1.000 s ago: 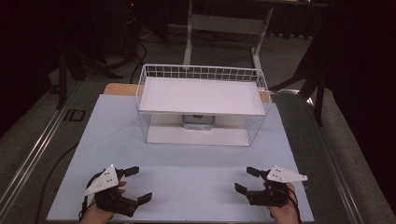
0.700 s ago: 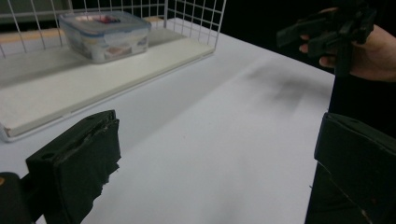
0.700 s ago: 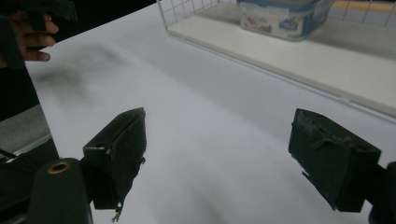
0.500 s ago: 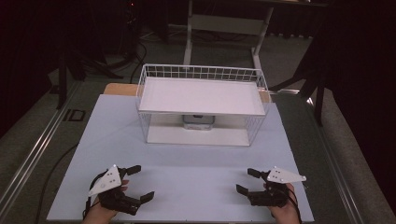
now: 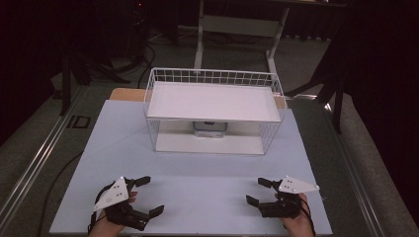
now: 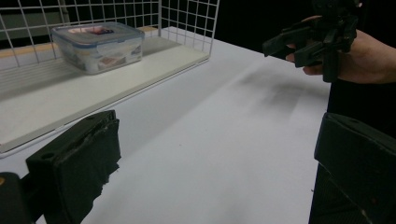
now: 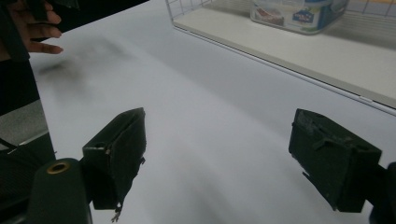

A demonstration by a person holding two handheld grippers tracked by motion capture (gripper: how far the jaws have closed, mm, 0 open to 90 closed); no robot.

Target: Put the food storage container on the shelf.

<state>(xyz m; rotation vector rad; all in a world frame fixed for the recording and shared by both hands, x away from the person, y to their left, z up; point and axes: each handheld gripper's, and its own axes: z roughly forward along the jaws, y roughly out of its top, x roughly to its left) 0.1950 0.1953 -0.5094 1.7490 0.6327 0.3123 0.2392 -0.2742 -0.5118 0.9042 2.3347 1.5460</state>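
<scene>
A white wire basket rack (image 5: 213, 76) with a flat white shelf board on top stands at the back middle of the table. Under the board sits a clear lidded plastic container (image 5: 210, 129), also visible as the container (image 6: 98, 46) and the container (image 7: 299, 14). My left gripper (image 5: 150, 195) rests near the front left edge, open and holding nothing. At the front right, my right gripper (image 5: 257, 191) is likewise open and holds nothing. In the left gripper view my left gripper (image 6: 215, 172) has its jaws wide apart over bare table. My right gripper (image 7: 224, 158) shows the same in its own view.
The pale blue-white table top (image 5: 207, 173) stretches between the grippers and the rack. A wooden strip (image 5: 126, 94) shows behind the rack's left side. Dark floor, cables and a desk frame (image 5: 237, 24) lie beyond the table. The other hand's gripper (image 6: 317, 39) appears far off.
My left gripper has shifted very slightly to the right. The right gripper has barely moved. Both stay open.
</scene>
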